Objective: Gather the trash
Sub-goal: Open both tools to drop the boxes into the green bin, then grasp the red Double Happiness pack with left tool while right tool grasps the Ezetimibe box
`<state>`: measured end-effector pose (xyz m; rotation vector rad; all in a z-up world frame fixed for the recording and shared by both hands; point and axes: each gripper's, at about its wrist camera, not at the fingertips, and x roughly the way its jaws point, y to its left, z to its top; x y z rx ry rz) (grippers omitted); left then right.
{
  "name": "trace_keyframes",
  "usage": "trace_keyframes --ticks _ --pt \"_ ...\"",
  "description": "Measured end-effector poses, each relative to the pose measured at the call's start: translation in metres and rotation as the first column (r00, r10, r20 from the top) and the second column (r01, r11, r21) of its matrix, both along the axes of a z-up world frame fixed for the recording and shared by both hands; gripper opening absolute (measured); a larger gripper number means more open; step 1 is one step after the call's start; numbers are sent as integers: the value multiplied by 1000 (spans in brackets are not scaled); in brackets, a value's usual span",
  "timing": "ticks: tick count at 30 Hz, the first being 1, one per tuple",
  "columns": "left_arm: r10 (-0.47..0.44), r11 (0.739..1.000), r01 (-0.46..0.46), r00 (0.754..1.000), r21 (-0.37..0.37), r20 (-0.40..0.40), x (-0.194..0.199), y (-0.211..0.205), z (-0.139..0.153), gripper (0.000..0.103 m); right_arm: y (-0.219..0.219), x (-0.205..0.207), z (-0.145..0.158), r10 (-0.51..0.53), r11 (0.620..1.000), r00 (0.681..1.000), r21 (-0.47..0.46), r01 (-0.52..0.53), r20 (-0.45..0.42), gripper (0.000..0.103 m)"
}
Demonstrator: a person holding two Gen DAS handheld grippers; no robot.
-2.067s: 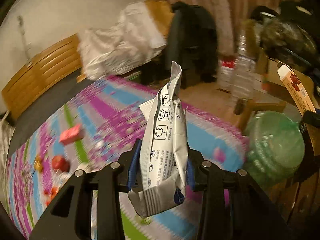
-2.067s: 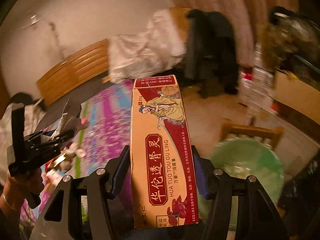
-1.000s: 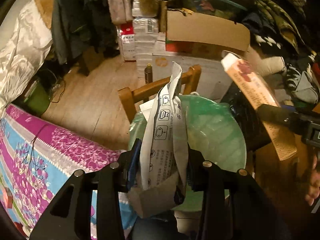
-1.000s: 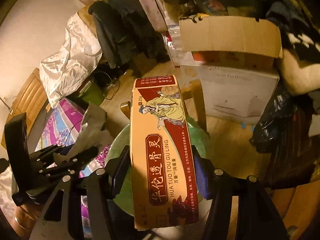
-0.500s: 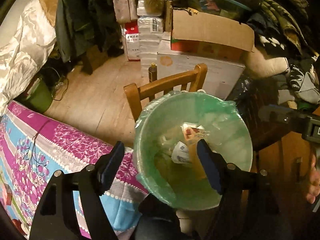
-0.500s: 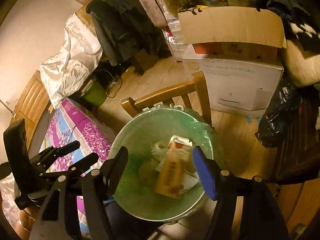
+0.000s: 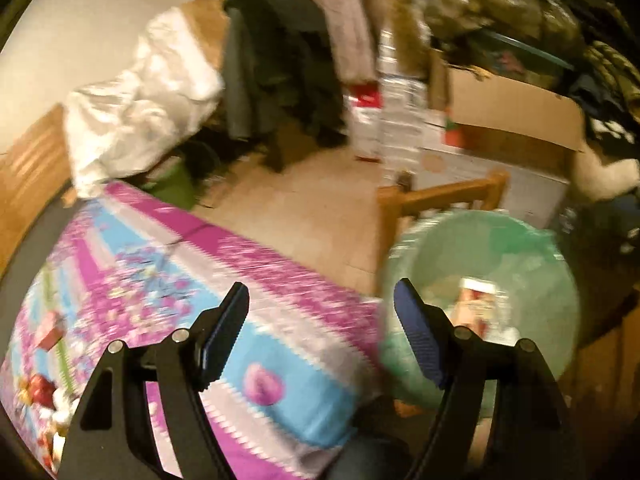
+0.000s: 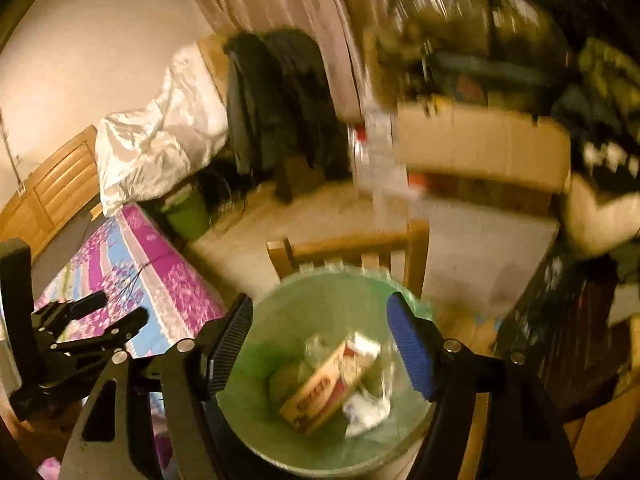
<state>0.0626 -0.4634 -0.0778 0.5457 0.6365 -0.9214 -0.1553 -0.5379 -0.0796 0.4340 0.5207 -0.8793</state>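
- Green-lined trash bin [image 8: 280, 432] sits on a wooden chair [image 8: 348, 246], just beside the edge of the counter [image 7: 280, 340] with its purple-and-blue floral cloth.
- Orange medicine carton [image 8: 320, 386] lies tilted inside the bin with a crumpled white wrapper [image 8: 366, 410] touching it — both pieces are collected.
- Right claw [image 8: 320, 344] hangs over the bin mouth, jaws spread wide and just been opening further, nothing between the pads.
- Left claw [image 7: 322, 332] also gapes wide, jaws just been opening, empty; it points at the counter edge with the bin off to its right.
- More trash remains at the far left of the counter: a small red box [image 7: 50, 332] and a cluster of red-and-white scraps [image 7: 40, 392] — too blurred to name closer.
- Judged step: drop done, next is a return to the counter for the leftovers.
- Risk: both views are smeared by motion, so a fast swing back could clip the bin rim or chair back and tip the bin off the seat.
- Risk: the two claws are near each other — they could collide if both head for the same cluster.
- Risk: small light scraps could be pushed off the cloth edge by a low approach.
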Motion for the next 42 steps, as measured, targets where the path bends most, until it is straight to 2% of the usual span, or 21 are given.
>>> trace_keyframes --ticks 5,11,14,17,20,23,24,25,26,27,28,29,30,31,32,33,34,35,37,41,42 --pt "157 987 -154 986 -47 50 21 44 2 80 51 23 8 62 987 998 -150 -58 24 85" --pt "329 943 -324 942 -73 65 51 121 0 81 111 61 7 202 950 979 -245 -194 9 86" --pt "418 907 -414 907 -78 44 70 166 -1 81 137 84 2 277 932 961 -242 -271 -9 87" --pt "517 853 -515 856 -88 10 90 220 0 81 162 115 -7 365 911 930 -194 -364 -29 87" --pt "588 803 -587 808 -100 -29 107 271 3 81 191 148 -20 477 868 878 -139 -477 -37 87" --pt "632 765 -635 772 -111 -66 119 323 8 81 228 184 -32 599 792 798 -95 -603 -63 87" --pt "641 756 -646 764 -111 -75 121 338 8 81 245 199 -37 654 749 753 -73 -658 -72 87" --pt "654 744 -659 752 -111 -83 124 353 10 81 259 210 -40 689 718 721 -59 -693 -80 87" --pt "677 721 -684 729 -107 -95 130 374 12 81 273 220 -44 722 685 686 -48 -727 -88 87" --pt "695 704 -702 712 -106 -105 134 387 13 81 293 233 -47 765 637 637 -36 -770 -96 87" --pt "725 668 -736 677 -109 -129 141 410 14 82 305 241 -49 790 605 605 -30 -796 -99 87" --pt "739 648 -754 657 -112 -146 146 422 15 82 321 251 -51 821 563 562 -24 -826 -101 87" --pt "763 608 -785 619 -117 -186 156 443 15 83 334 258 -54 846 523 522 -21 -852 -103 87" --pt "778 580 -807 590 -116 -216 163 459 15 83 352 268 -56 876 472 471 -19 -881 -104 87" --pt "797 538 -836 546 -109 -257 174 479 15 83 369 279 -58 901 421 420 -14 -907 -109 87" --pt "806 515 -852 520 -97 -284 182 489 14 83 379 288 -60 915 388 387 -12 -922 -113 87" --pt "811 499 -863 498 -83 -306 190 499 12 83 399 298 -62 938 326 325 -10 -945 -118 87" --pt "817 482 -874 475 -68 -327 200 512 9 83 405 301 -62 950 290 288 -8 -957 -119 87" --pt "830 459 -887 445 -42 -336 213 529 3 83 432 315 -65 972 195 193 -1 -981 -136 87" --pt "813 458 -889 414 10 -408 240 551 -18 84 477 345 -81 984 31 23 38 -999 -175 87" --pt "800 462 -886 407 22 -440 247 555 -24 85 482 350 -84 984 14 6 46 -999 -180 87"
